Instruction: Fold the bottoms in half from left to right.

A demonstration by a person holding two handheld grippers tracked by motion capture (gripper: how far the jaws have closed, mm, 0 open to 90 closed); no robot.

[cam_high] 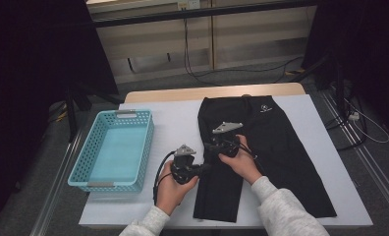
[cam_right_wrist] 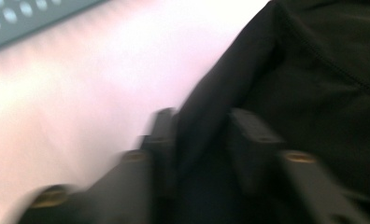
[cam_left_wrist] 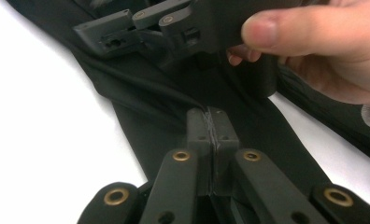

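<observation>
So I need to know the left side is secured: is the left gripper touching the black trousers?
Touching. In the left gripper view the left gripper has its jaws shut on a fold of the black trousers.

Count: one black trousers [cam_high: 276, 147]; one turquoise basket [cam_high: 92, 172]; two hand-held grippers, left gripper [cam_high: 202, 169], right gripper [cam_high: 209, 147]; one table [cam_high: 178, 123].

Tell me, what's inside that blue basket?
The blue basket looks empty: its pale floor shows bare. The strip just behind its near wall is hidden. The black trousers lie beside it on the table.
</observation>
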